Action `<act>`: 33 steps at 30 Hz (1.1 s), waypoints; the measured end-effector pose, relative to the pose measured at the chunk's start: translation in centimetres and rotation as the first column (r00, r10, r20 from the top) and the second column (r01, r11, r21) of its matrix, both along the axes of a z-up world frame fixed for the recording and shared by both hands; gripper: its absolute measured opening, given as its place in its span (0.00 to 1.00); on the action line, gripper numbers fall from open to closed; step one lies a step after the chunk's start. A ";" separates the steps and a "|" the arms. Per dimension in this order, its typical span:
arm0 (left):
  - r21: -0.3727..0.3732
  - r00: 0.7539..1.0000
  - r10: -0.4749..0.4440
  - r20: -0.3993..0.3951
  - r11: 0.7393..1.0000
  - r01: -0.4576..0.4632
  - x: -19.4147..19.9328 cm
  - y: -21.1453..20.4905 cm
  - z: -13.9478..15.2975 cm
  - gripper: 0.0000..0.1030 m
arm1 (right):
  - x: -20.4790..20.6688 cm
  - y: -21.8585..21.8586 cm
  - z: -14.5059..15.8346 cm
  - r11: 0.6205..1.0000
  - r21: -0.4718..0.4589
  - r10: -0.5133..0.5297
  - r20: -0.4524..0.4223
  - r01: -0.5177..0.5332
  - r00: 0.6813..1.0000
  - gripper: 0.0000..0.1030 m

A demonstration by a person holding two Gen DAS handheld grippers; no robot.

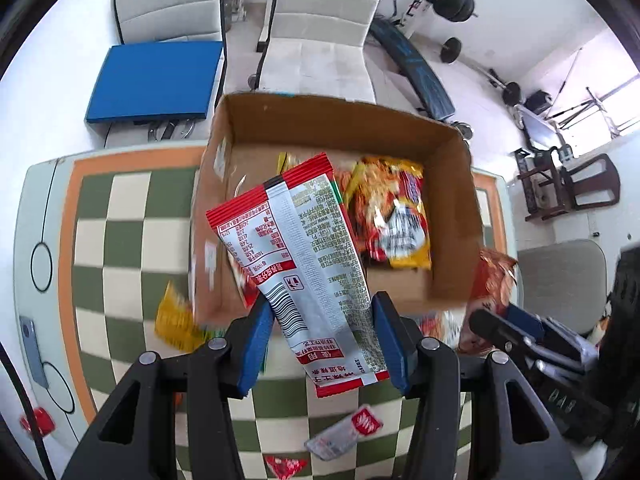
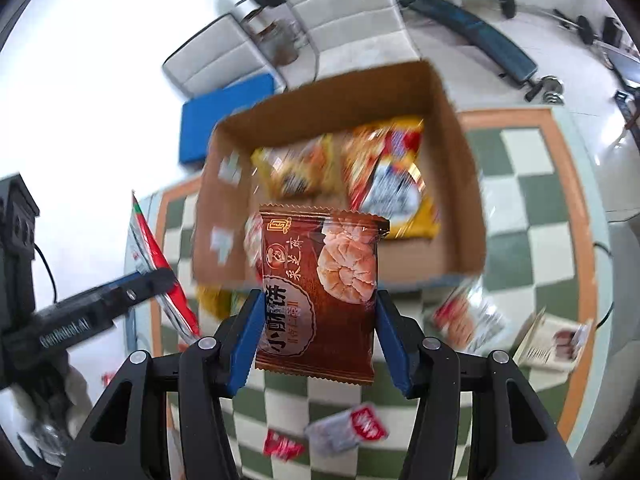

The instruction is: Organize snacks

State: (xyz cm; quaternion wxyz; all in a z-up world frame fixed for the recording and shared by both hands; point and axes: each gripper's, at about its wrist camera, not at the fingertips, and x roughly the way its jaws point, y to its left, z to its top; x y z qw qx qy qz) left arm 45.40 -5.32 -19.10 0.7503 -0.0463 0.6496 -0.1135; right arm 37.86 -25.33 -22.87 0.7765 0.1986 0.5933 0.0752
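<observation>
Left gripper [image 1: 322, 334]: blue pads clamped partway on a red-and-silver foil snack packet [image 1: 304, 256], held above the near edge of the open brown cardboard box [image 1: 452, 216]. Right gripper [image 2: 316, 332]: clamped partway on a brown pastry packet [image 2: 320, 292], also over the box's near edge. Box sits on the green-and-cream checkered tablecloth [image 1: 120, 240]; yellow-orange snack bags [image 1: 392, 216] lie inside. Loose small red-and-grey sachets [image 2: 348, 432] on the cloth below.

Both your wrist views look steeply down, close over the checkered table [image 1: 120, 240]; the cardboard box [image 2: 452, 152], shared, sits around twelve o'clock, probably slightly blurred.
</observation>
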 end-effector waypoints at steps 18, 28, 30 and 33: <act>0.123 0.970 -0.053 -0.236 0.989 0.084 6.2 -3.2 -10.6 0.50 | 7.3 -1.6 -9.9 0.998 -0.046 -0.042 -0.188 0.034 0.981 0.58; 0.114 0.977 -0.059 -0.204 0.990 0.083 5.9 -2.9 -9.3 0.84 | 7.6 -1.1 -10.3 0.998 -0.060 -0.041 -0.220 0.028 0.975 0.88; 0.102 0.979 -0.062 -0.193 0.991 0.083 5.6 -2.9 -8.7 0.84 | 7.6 -1.0 -10.1 0.997 -0.070 -0.037 -0.214 0.022 0.976 0.88; 0.075 0.988 -0.070 -0.134 0.994 0.081 5.0 -2.9 -7.1 0.84 | 7.5 -0.9 -9.3 0.997 -0.081 -0.031 -0.196 0.015 0.980 0.89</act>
